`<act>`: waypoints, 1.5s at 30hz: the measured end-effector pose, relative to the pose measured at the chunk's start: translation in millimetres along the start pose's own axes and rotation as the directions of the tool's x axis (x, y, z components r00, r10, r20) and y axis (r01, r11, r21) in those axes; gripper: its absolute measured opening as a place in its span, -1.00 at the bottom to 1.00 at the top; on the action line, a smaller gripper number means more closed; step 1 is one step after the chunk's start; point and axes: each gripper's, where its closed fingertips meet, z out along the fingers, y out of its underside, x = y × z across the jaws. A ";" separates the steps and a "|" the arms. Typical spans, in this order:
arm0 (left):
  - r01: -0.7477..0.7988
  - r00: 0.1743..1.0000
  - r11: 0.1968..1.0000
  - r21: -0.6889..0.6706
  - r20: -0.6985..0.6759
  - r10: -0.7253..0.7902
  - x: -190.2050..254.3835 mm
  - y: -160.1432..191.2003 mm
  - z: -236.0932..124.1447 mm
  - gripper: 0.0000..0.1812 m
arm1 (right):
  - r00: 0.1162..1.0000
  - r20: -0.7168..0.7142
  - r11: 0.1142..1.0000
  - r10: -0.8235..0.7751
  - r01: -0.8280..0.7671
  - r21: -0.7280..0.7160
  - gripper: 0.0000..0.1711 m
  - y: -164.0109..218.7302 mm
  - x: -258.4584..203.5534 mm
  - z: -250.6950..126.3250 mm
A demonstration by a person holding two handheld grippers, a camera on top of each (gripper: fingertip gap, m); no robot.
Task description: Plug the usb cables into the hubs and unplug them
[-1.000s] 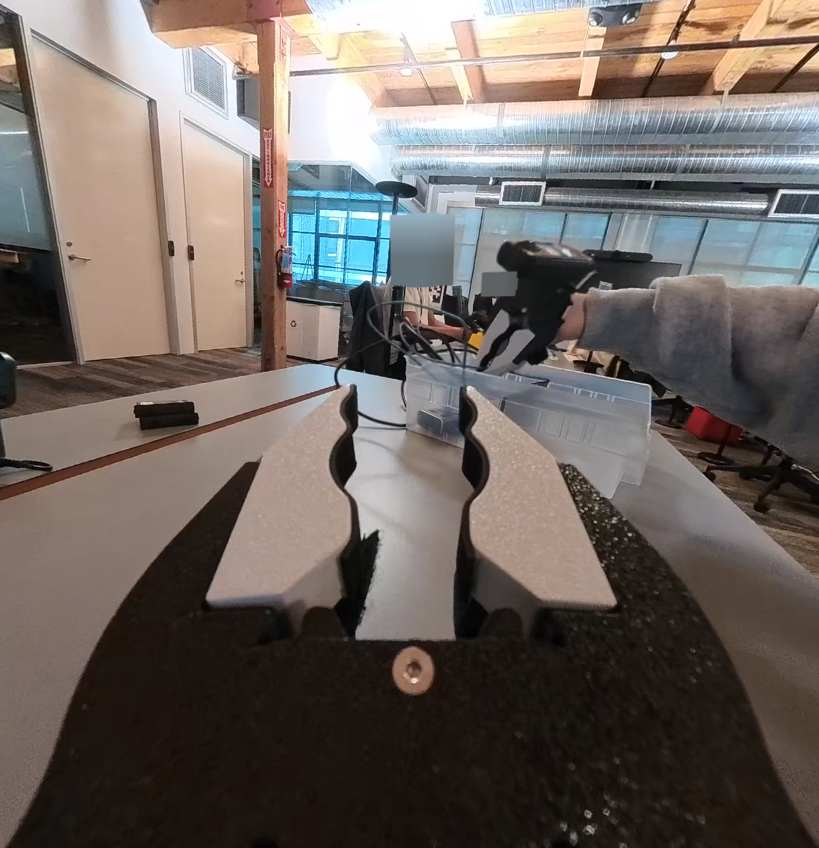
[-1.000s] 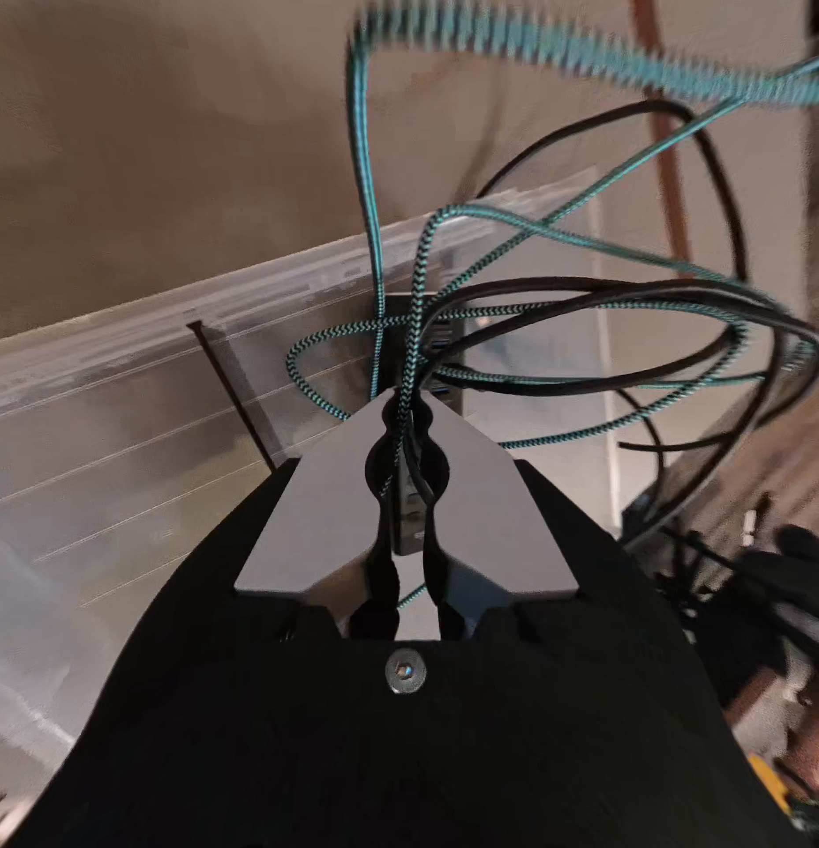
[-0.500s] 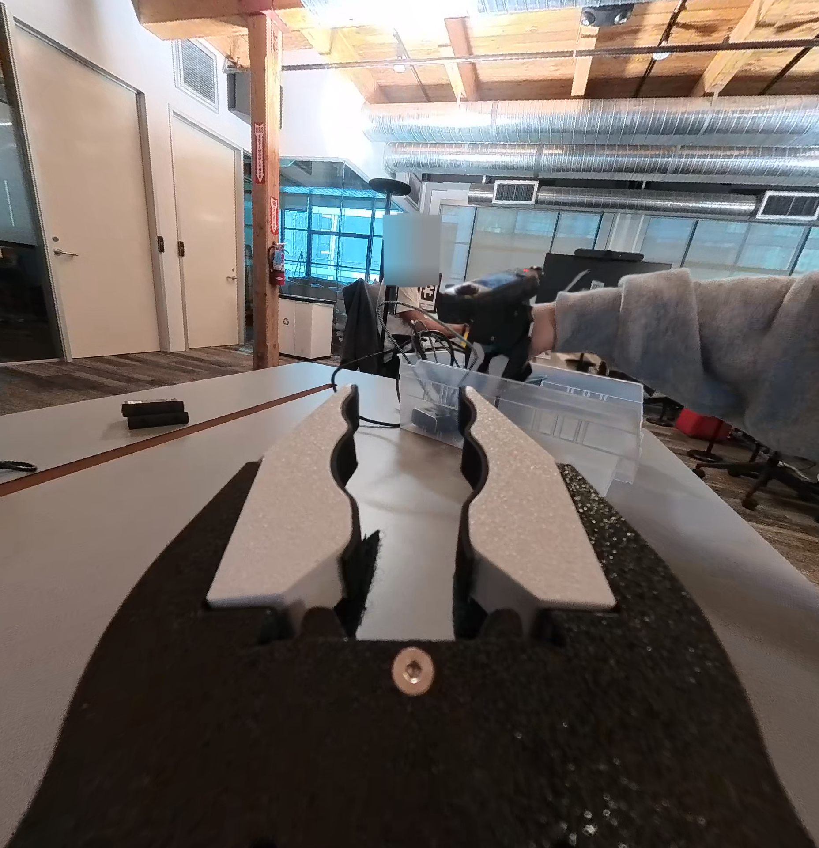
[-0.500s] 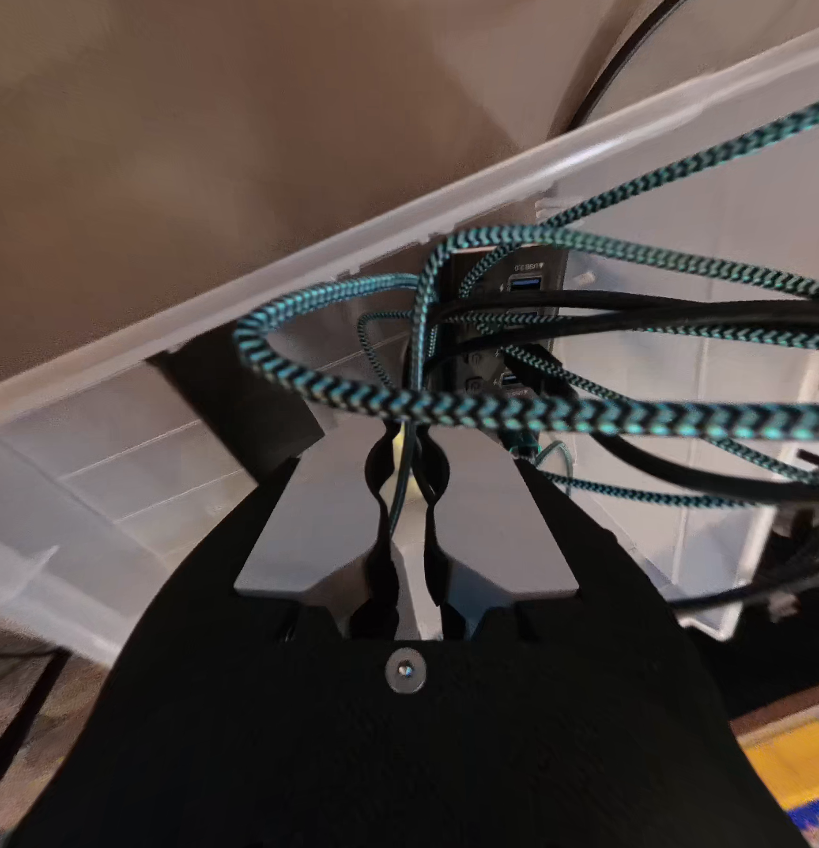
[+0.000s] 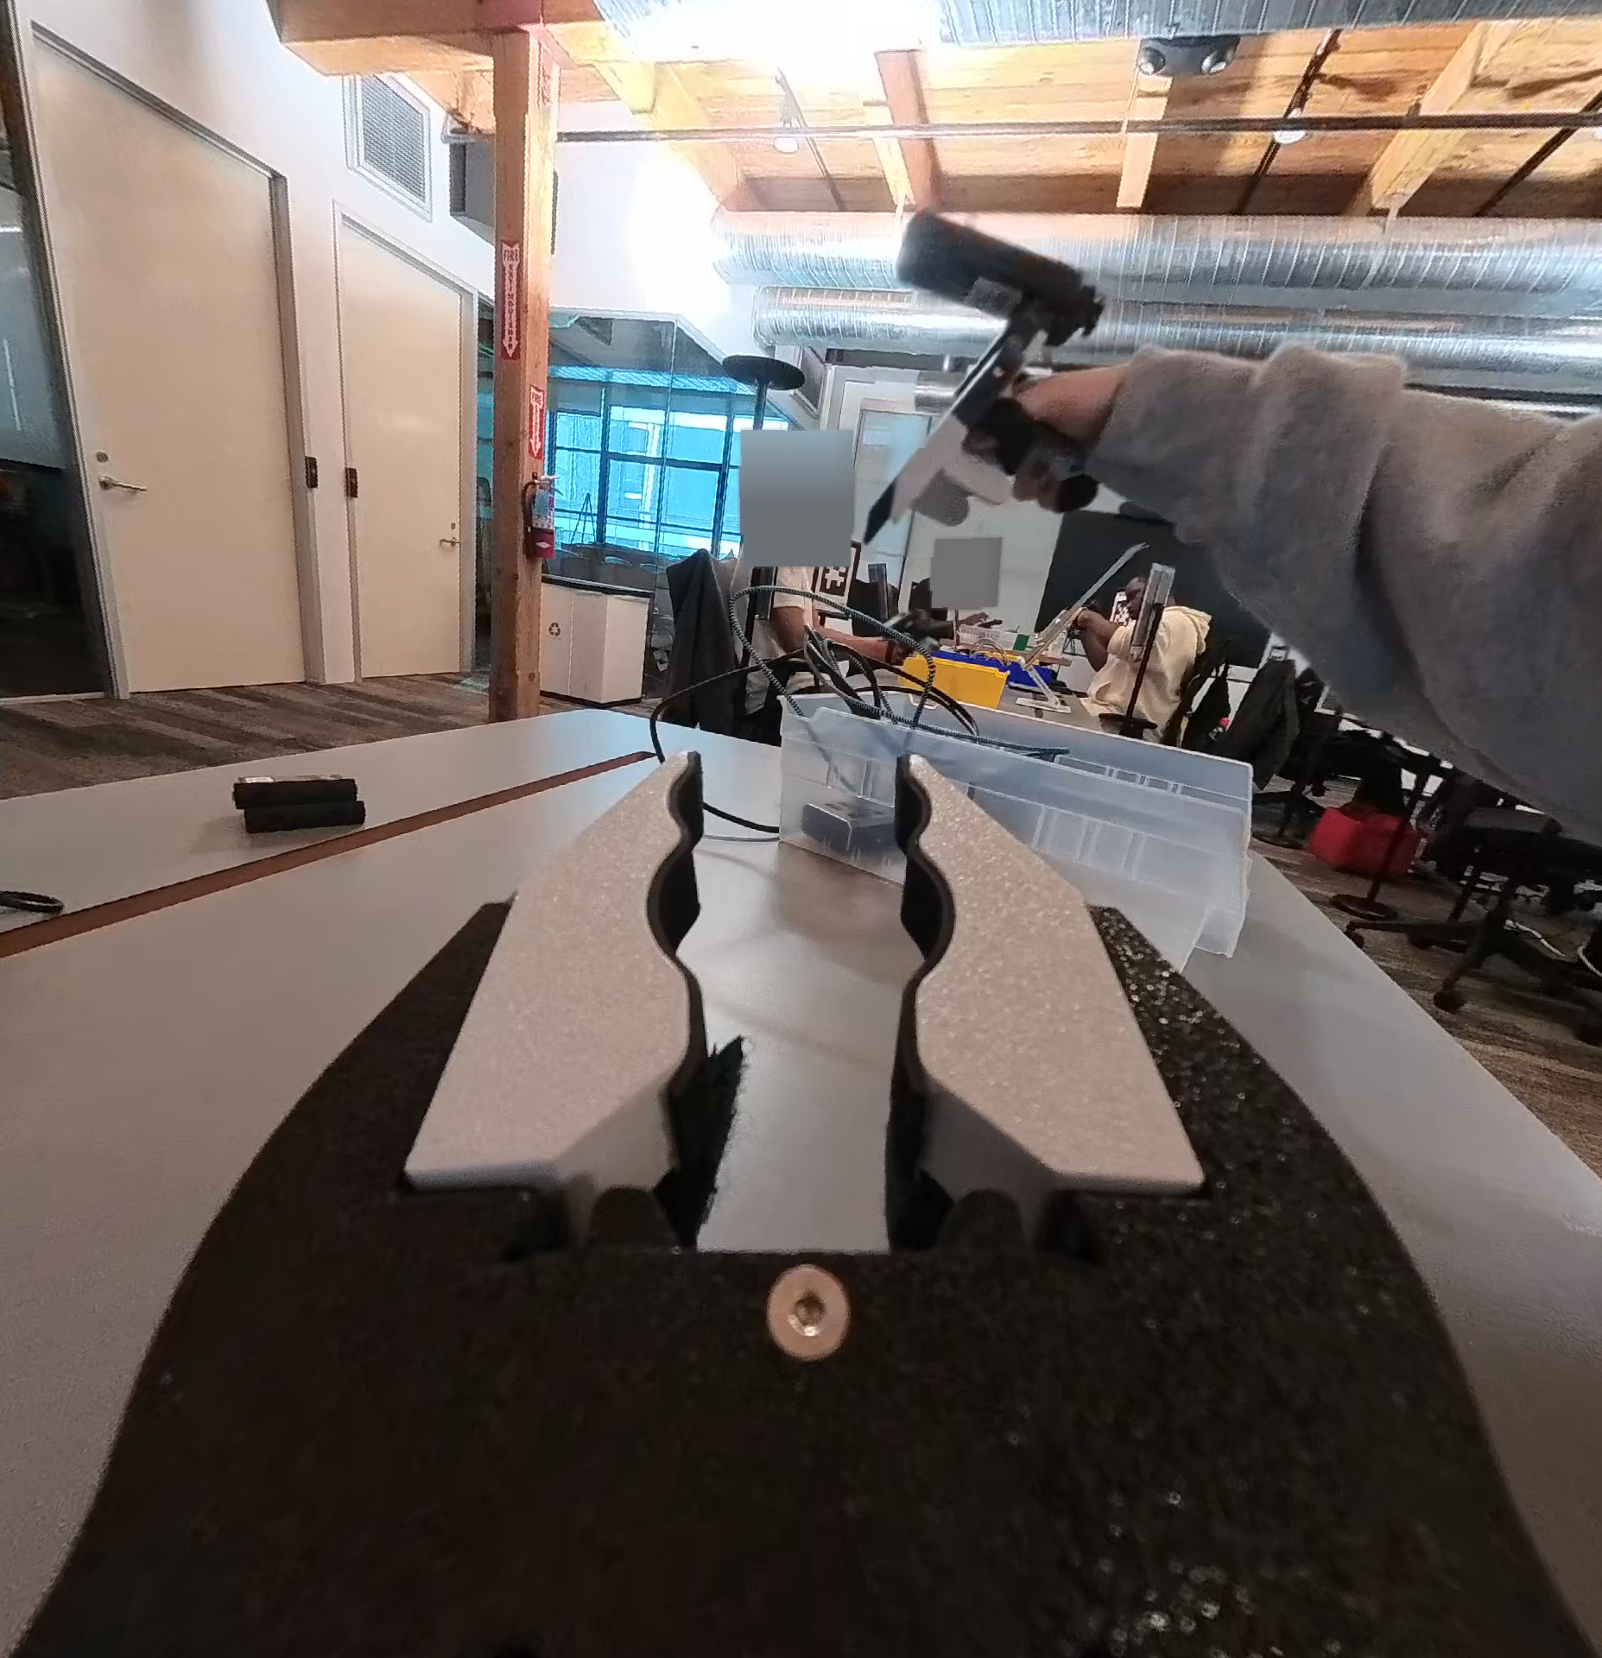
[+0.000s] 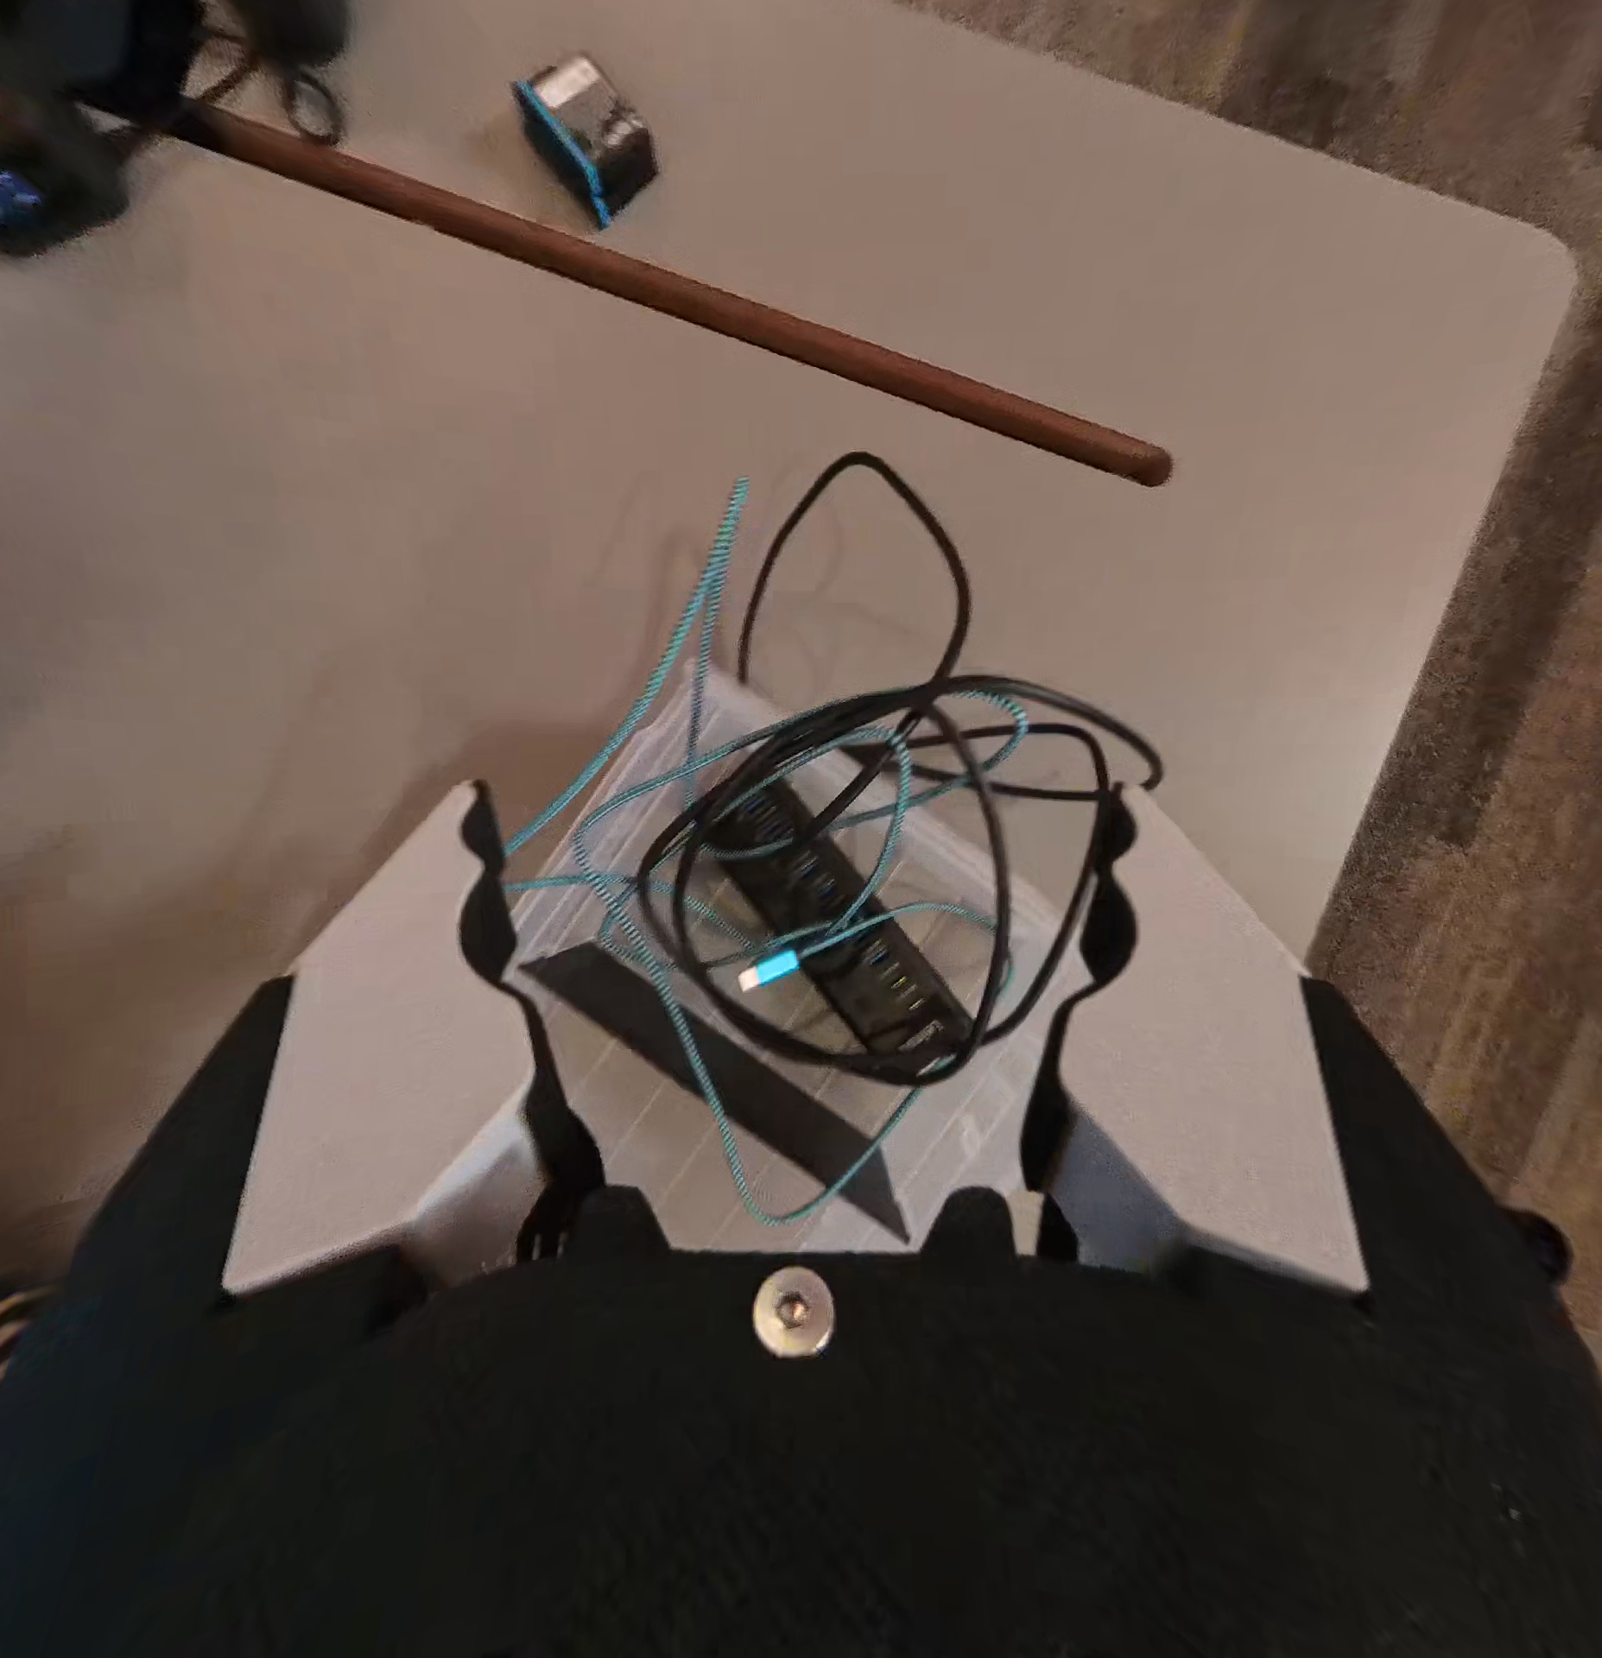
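In the right wrist view my right gripper (image 6: 797, 798) is wide open and empty, high above a clear plastic bin (image 6: 958, 1121). A long black usb hub (image 6: 851, 915) lies in the bin under a tangle of cables. A teal braided cable (image 6: 689, 628) ends in a loose blue usb plug (image 6: 770, 971) resting on the hub. A black cable (image 6: 949, 574) loops out over the table. In the left wrist view my left gripper (image 5: 797, 798) is open and empty, low over the table, short of the bin (image 5: 1093, 807). The right gripper (image 5: 882, 516) hangs above the bin there.
A small black and blue box (image 6: 586, 135) and a brown seam (image 6: 671, 296) lie on the grey table beyond the bin. Two black bars (image 5: 299, 803) sit on the table at the left. The table edge and carpet (image 6: 1497, 718) are to the right.
My right gripper let go of the teal cable, opened wide and rose from inside the bin to well above it. The left gripper has barely moved.
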 end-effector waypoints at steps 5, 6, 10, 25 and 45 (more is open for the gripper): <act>-0.002 1.000 1.000 -0.007 -0.008 0.002 1.1 1.0 0.7 -0.56 | 0.994 -0.077 0.995 -0.083 0.078 -0.064 0.51 -9.0 32.8 49.6; -0.004 1.000 1.000 -0.011 -0.009 0.004 1.5 1.4 1.0 -0.56 | 0.990 -0.096 0.992 -0.105 0.097 -0.079 0.48 -10.8 39.4 57.6; -0.016 1.000 1.000 -0.026 -0.016 0.015 3.0 3.8 2.6 -0.56 | 0.985 -0.123 0.969 -0.122 0.091 -0.232 0.44 2.4 62.0 84.3; -0.011 1.000 1.000 -0.028 -0.019 0.011 3.0 4.3 2.9 -0.56 | 0.833 -0.238 0.865 -0.499 0.463 -0.192 -0.98 5.0 47.2 40.4; 0.014 1.000 1.000 -0.007 -0.014 -0.014 1.3 1.9 1.9 -0.58 | 0.720 -0.638 0.808 -0.273 0.532 0.255 -0.99 -10.9 31.2 -19.9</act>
